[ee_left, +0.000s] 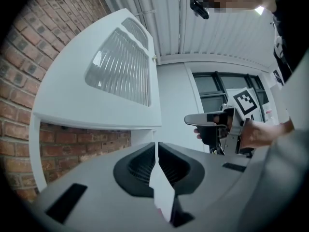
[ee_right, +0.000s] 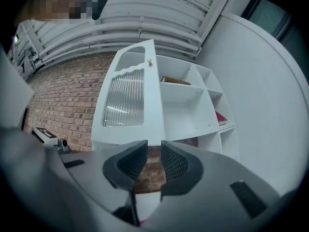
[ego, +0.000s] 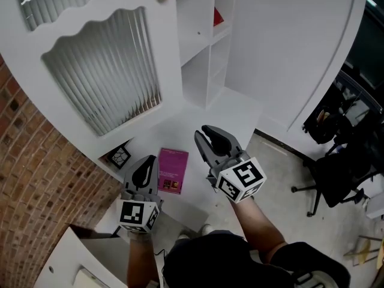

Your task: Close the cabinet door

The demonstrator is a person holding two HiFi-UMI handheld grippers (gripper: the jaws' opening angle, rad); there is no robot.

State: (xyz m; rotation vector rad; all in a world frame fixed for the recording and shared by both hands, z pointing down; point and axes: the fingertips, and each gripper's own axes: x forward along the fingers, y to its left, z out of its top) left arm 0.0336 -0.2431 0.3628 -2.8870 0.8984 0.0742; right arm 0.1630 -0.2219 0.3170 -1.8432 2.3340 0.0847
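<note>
Right claw (ee_right: 153, 148) faces open shelves (ee_right: 186, 108); left claw (ee_left: 157, 148) faces the door (ee_left: 120, 76).

A red brick wall (ego: 36, 179) is seen to the left of the left hand-held gripper (ego: 145, 168). A smooth white wall (ego: 288, 47) is set beyond the right hand-held gripper (ego: 211, 135). A pale grey floor (ego: 282, 161) is spread to its right, where a black office chair (ego: 333, 179) is parked. A white table (ego: 237, 110) is laid under both. Overhead, a white ribbed ceiling (ee_right: 145, 28) is lit by a bright lamp (ee_left: 260, 9). Dark windows (ee_left: 212, 88) are framed ahead of the left hand-held gripper.
</note>
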